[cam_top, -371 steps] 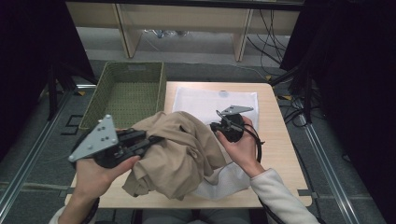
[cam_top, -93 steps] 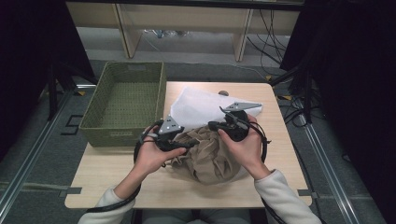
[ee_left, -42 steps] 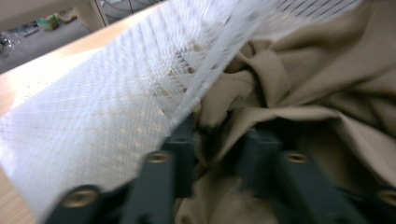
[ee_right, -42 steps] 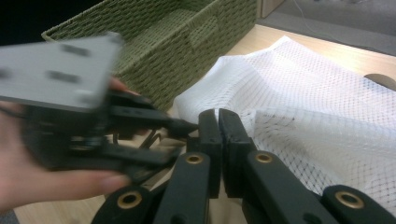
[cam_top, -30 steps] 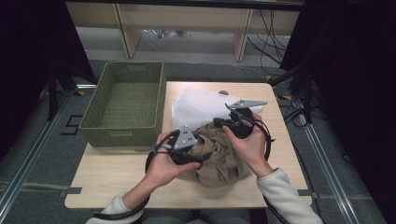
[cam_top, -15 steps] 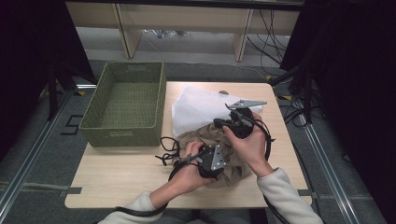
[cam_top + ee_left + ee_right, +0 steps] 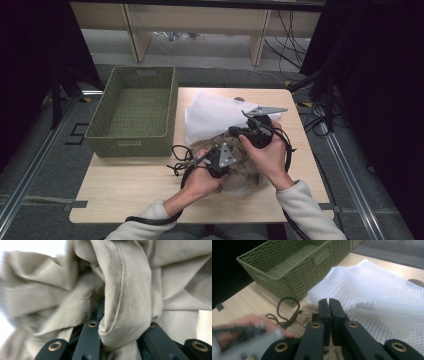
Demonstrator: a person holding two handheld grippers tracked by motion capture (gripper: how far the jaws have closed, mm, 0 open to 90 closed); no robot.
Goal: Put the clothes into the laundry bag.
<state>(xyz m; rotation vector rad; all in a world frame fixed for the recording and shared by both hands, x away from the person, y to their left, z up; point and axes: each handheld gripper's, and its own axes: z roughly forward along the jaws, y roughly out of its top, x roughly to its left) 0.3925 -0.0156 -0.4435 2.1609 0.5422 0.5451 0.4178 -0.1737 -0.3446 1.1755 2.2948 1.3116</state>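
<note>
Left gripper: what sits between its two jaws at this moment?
A thick fold of the beige cloth sits between the jaws of the left gripper, which have just been closing; the left gripper view shows it.

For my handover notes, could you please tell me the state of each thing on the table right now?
Beige cloth garment: crumpled, a fold caught in the left claw.
White mesh laundry bag: lying flat, partly under the garment.
Green woven basket: empty, upright.
Left claw: just closed on a fold.
Right claw: shut.
</note>
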